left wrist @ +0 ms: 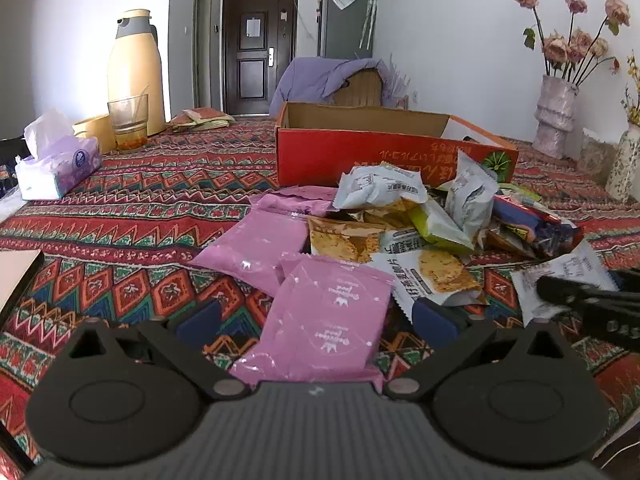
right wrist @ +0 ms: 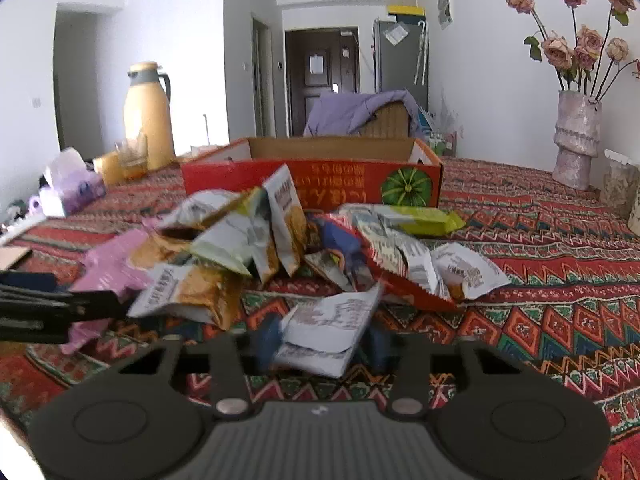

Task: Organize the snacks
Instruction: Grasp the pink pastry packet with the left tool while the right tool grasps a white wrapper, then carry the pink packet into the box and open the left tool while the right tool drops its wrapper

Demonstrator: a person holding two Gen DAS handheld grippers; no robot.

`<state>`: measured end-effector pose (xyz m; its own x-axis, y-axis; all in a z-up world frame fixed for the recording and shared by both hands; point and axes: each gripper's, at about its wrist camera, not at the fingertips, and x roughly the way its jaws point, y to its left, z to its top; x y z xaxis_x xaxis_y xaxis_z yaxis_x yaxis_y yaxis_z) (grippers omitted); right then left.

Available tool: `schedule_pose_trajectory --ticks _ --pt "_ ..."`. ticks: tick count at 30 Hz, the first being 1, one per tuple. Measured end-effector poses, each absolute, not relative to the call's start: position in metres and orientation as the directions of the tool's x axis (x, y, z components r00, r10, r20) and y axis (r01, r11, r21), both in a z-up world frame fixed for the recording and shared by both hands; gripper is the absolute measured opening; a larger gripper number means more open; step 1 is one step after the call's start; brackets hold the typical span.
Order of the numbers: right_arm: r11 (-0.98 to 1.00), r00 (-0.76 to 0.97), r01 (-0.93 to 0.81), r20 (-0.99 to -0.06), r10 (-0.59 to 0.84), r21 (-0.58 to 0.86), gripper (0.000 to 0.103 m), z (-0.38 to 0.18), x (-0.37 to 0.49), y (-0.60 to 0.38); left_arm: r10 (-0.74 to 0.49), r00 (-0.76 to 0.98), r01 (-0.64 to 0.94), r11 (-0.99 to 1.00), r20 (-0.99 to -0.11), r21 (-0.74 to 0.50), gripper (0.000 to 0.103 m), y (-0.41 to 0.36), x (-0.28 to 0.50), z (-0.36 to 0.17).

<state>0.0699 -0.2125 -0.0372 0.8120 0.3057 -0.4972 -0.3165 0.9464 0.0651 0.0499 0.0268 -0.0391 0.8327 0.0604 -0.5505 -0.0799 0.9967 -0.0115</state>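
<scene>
A heap of snack packets [left wrist: 420,224] lies on the patterned cloth in front of an open red cardboard box [left wrist: 360,156], which shows no snacks inside. My left gripper [left wrist: 316,318] is open, its blue pads [left wrist: 198,318] standing wide on either side of a pink packet [left wrist: 328,312] that rests flat on the cloth. In the right wrist view the right gripper [right wrist: 324,342] has its pads against a crumpled white packet [right wrist: 328,328] at the near edge of the heap [right wrist: 280,240]. The box [right wrist: 240,174] stands just behind. The right gripper's black finger [left wrist: 568,292] also reaches in from the right in the left wrist view.
A tissue pack [left wrist: 60,168], a glass [left wrist: 128,120] and a yellow thermos jug [left wrist: 136,72] stand at the far left. A vase with dried roses [left wrist: 556,116] and a second vase [left wrist: 624,168] stand at the right. A flat board corner [left wrist: 16,276] lies near left.
</scene>
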Motion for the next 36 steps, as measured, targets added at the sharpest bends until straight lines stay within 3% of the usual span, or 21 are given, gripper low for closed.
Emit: schedule_pose_trajectory --ticks 2,8,12,13,24,36 --pt "0.943 0.821 -0.323 -0.473 0.32 0.079 0.021 -0.032 0.066 -0.216 0.076 0.823 -0.087 0.996 -0.563 0.008 0.103 0.025 0.055 -0.039" --pt "0.939 0.831 -0.331 -0.44 0.339 0.099 0.016 -0.025 0.058 -0.223 0.085 0.797 -0.094 0.995 -0.598 0.016 0.1 0.024 0.063 -0.044" --pt "0.934 0.835 -0.342 -0.423 0.353 0.104 0.014 -0.021 0.055 -0.223 0.064 0.789 -0.088 0.996 -0.611 -0.009 0.067 0.026 0.061 -0.048" --pt "0.933 0.836 -0.344 -0.419 0.355 0.104 0.013 -0.02 0.055 -0.222 0.053 0.791 -0.081 0.996 -0.609 -0.019 0.063 0.027 0.059 -0.046" --pt "0.926 0.846 -0.363 -0.379 0.375 0.104 0.011 -0.007 0.049 -0.223 0.025 0.844 -0.055 0.998 -0.536 -0.04 0.063 0.023 0.037 -0.025" --pt "0.926 0.885 -0.365 -0.275 0.377 0.093 0.011 0.031 0.073 -0.23 0.0 0.9 -0.026 0.998 -0.437 -0.054 0.063 0.015 0.067 0.021"
